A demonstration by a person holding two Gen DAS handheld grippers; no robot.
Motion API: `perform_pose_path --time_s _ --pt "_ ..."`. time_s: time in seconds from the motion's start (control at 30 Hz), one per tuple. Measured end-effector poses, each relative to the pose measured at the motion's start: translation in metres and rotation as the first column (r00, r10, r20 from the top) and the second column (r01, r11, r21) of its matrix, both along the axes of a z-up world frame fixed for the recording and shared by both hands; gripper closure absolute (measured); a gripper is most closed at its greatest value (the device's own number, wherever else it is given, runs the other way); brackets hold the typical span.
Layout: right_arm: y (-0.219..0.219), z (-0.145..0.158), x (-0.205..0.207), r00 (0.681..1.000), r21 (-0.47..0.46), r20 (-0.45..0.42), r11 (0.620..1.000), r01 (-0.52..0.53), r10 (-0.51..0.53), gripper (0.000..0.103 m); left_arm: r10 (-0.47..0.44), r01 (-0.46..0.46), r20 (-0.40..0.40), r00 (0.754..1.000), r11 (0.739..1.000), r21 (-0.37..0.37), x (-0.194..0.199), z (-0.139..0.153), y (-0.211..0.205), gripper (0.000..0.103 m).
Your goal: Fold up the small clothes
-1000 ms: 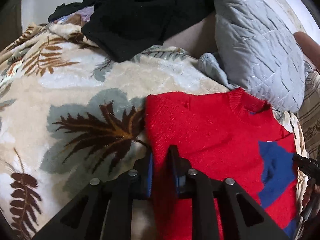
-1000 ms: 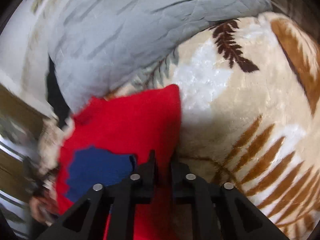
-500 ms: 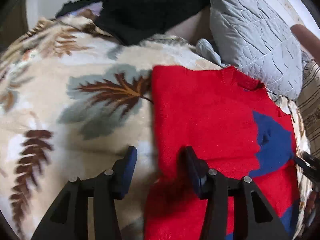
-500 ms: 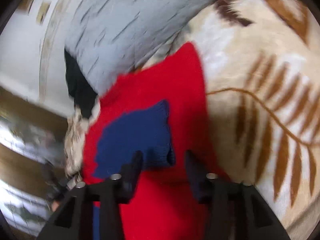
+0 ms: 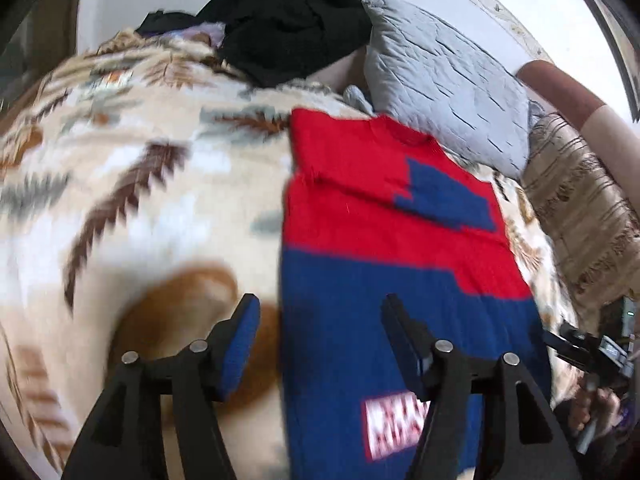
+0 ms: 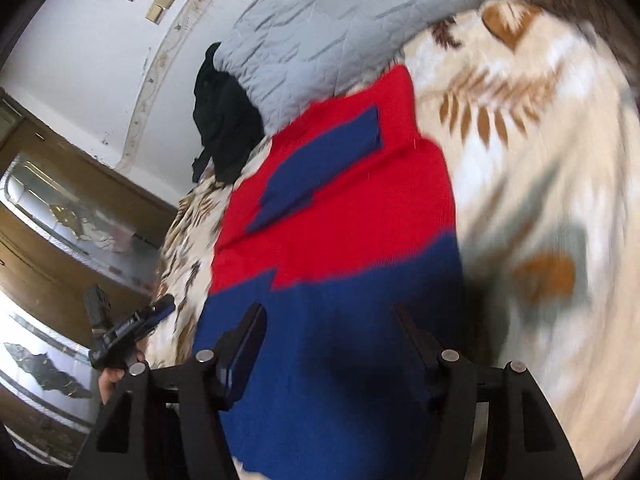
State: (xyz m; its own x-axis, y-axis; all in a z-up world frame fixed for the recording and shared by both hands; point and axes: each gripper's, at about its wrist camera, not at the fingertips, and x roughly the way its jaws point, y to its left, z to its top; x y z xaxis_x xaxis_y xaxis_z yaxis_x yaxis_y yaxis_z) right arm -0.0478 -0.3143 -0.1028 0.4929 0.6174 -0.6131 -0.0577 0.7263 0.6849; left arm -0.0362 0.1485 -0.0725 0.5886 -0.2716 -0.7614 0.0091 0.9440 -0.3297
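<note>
fingers of the left gripper (image 5: 318,336) and right gripper (image 6: 330,342) are spreading wider, nothing between them, both hanging over the blue lower half of the red-and-blue knit sweater (image 5: 380,208). it lies flat on the leaf-print blanket (image 5: 132,184), sleeves folded in, near a grey pillow (image 5: 444,80). soft, light, stretchy knit; best pinched at the hem corners, judging by its limpness.

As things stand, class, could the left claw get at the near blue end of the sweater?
Probably yes. The left claw, opening with nothing between its pads, hangs over the sweater's left edge; only bare blanket lies beside it, nothing in between.
</note>
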Motion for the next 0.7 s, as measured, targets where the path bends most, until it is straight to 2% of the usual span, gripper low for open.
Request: perform_pose_path --time_s 0.07,0.13,0.2,0.3,0.37,0.5,0.6,0.7 --pt "0.000 -0.006 -0.007 1.000 -0.003 -0.020 1.000 -0.012 0.012 0.036 0.001 -0.002 -0.039 0.999 1.000 -0.020 -0.018 -0.011 -0.003 0.035" --pt "-0.003 -0.023 -0.010 0.996 -0.003 -0.088 1.000 0.003 -0.004 0.036 0.009 -0.011 -0.074 0.997 1.000 -0.029 -0.029 -0.025 -0.007 0.035" --pt "-0.008 -0.025 -0.016 0.997 0.022 -0.070 1.000 0.020 -0.018 0.036 0.015 -0.015 -0.148 0.989 1.000 -0.002 -0.035 -0.042 -0.012 0.035" --pt "-0.008 -0.022 -0.022 0.997 0.013 -0.064 0.999 0.033 -0.032 0.036 0.031 -0.029 -0.115 0.993 0.999 0.016 -0.047 -0.036 -0.015 0.035" --pt "-0.011 -0.023 -0.034 0.998 0.030 -0.057 0.999 0.035 -0.033 0.036 0.042 -0.043 -0.099 0.994 0.999 -0.010 -0.055 -0.031 -0.015 0.035" --pt "-0.018 -0.024 -0.047 0.998 0.051 -0.048 0.997 0.049 -0.046 0.036 0.058 -0.063 -0.157 0.986 0.998 -0.026 -0.065 -0.043 -0.014 0.035" --pt "-0.022 -0.026 -0.049 0.997 0.072 -0.049 0.996 0.056 -0.052 0.036 0.052 -0.053 -0.140 0.989 0.999 0.000 -0.075 -0.042 -0.016 0.035" --pt "-0.023 -0.026 -0.048 0.997 0.072 -0.049 0.996 0.055 -0.052 0.036 0.056 -0.058 -0.146 0.988 0.998 -0.012 -0.080 -0.042 -0.014 0.035"
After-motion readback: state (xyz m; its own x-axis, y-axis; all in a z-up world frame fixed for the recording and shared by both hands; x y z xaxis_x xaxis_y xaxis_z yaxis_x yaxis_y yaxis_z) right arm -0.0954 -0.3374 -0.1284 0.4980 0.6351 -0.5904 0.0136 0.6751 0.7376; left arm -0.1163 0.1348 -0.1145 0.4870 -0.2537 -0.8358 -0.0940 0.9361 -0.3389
